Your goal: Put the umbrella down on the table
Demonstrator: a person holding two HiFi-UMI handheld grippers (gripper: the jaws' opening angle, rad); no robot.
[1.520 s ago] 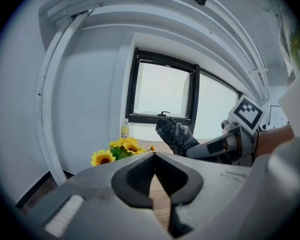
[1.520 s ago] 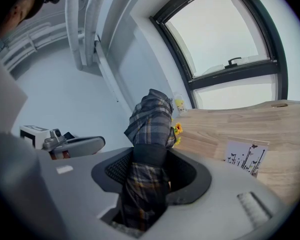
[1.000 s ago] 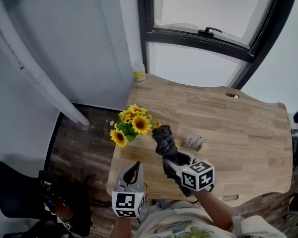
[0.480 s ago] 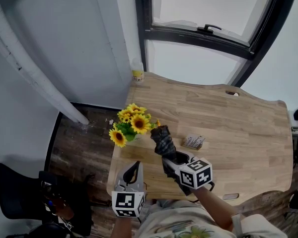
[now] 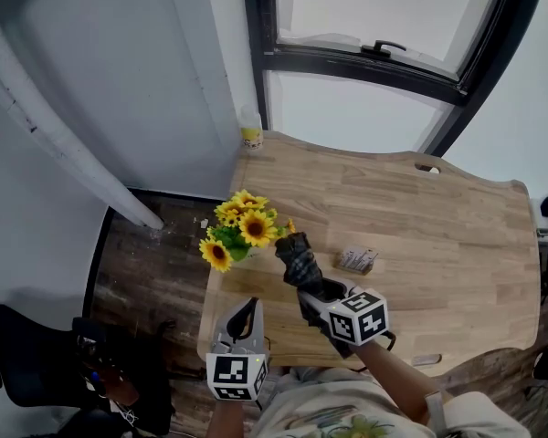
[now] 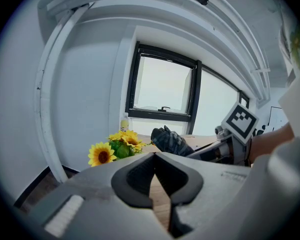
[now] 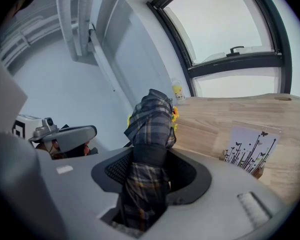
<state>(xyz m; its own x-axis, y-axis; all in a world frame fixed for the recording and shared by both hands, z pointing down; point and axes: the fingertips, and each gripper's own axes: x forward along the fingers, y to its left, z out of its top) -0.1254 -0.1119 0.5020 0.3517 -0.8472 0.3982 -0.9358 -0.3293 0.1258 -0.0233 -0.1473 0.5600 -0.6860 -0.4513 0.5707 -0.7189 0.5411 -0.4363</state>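
Observation:
A folded dark plaid umbrella [image 5: 299, 261] juts up and away from my right gripper [image 5: 315, 292], which is shut on its lower part. It hangs over the near left part of the wooden table [image 5: 438, 235], its tip close to the sunflowers. In the right gripper view the umbrella [image 7: 150, 129] fills the space between the jaws of the right gripper [image 7: 152, 159]. My left gripper [image 5: 247, 307] hovers at the table's near left corner, shut and empty. Seen from the left gripper [image 6: 155, 154], the umbrella [image 6: 171, 140] lies ahead to the right.
A bunch of yellow sunflowers [image 5: 237, 231] stands at the table's left edge, just left of the umbrella tip. A small printed card [image 5: 358, 260] stands to the right of the umbrella. A small bottle [image 5: 250, 135] sits at the far left corner by the window.

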